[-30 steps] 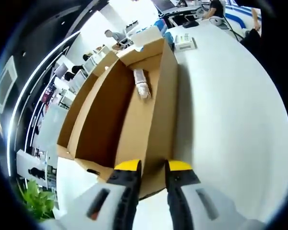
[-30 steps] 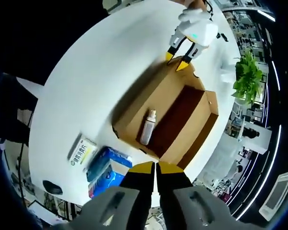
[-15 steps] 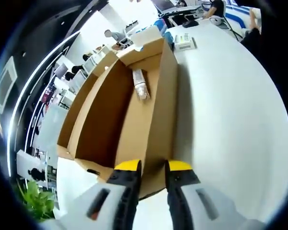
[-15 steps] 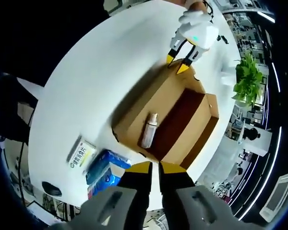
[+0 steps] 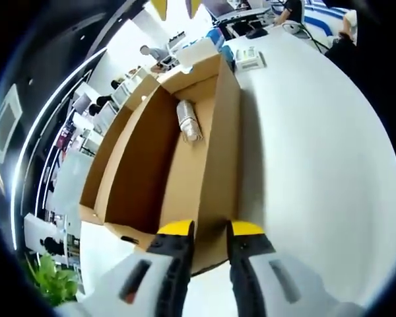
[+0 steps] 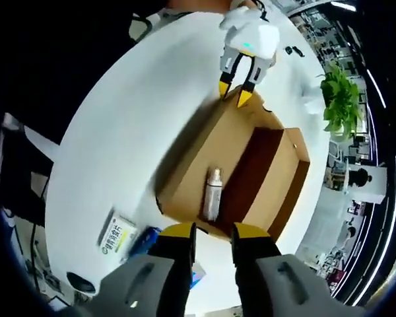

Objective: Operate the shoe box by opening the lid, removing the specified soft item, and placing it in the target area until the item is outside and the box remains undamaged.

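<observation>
An open brown cardboard shoe box (image 5: 204, 165) lies on the white table (image 5: 317, 152), its lid (image 5: 112, 152) folded back to the left. A whitish tube-shaped item (image 5: 187, 121) rests on the box floor at the far end. My left gripper (image 5: 211, 230) is open, its yellow-tipped jaws straddling the near end wall of the box. In the right gripper view the box (image 6: 204, 158) holds the item (image 6: 213, 193), with the left gripper (image 6: 233, 92) at its far end. My right gripper (image 6: 213, 231) hovers open above the near end of the box; its tips (image 5: 177, 6) also show in the left gripper view.
A small white box with a green label (image 6: 117, 234) and a blue pack (image 6: 145, 241) lie on the table beside the shoe box. A black mouse (image 6: 79, 282) sits farther out. A green plant (image 6: 336, 99) stands past the table edge. People sit at desks behind.
My right gripper's jaws have parted from nearly closed to open, and it has come closer over the box end with the item. The left gripper and box have stayed put.
</observation>
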Available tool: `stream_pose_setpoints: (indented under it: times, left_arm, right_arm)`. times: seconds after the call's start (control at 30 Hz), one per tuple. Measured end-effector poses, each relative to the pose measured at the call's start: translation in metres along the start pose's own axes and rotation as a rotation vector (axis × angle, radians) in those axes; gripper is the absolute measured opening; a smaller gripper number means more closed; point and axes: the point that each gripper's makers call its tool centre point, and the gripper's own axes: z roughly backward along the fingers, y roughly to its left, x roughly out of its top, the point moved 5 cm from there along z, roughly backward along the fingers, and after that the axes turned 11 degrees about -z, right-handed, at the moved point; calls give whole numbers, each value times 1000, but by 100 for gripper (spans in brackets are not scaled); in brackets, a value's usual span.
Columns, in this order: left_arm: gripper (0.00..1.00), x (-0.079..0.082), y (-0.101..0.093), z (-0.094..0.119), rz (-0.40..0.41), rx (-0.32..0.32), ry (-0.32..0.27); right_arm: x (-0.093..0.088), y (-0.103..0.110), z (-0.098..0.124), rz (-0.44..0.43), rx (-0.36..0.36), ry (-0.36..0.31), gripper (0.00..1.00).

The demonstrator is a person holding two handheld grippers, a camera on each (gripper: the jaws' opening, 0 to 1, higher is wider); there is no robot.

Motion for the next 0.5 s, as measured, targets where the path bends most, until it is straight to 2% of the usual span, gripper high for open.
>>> stream_pose_setpoints:
  times: [0.27, 0.5]
  left_arm:
    - [19, 0, 1, -1, -22, -6, -7]
    - [17, 0, 1, -1, -57, -25, -9]
  right_arm:
    - [1, -4, -10, -58, 37, -23, 27]
    - [1, -13, -33, -128, 56, -23, 31]
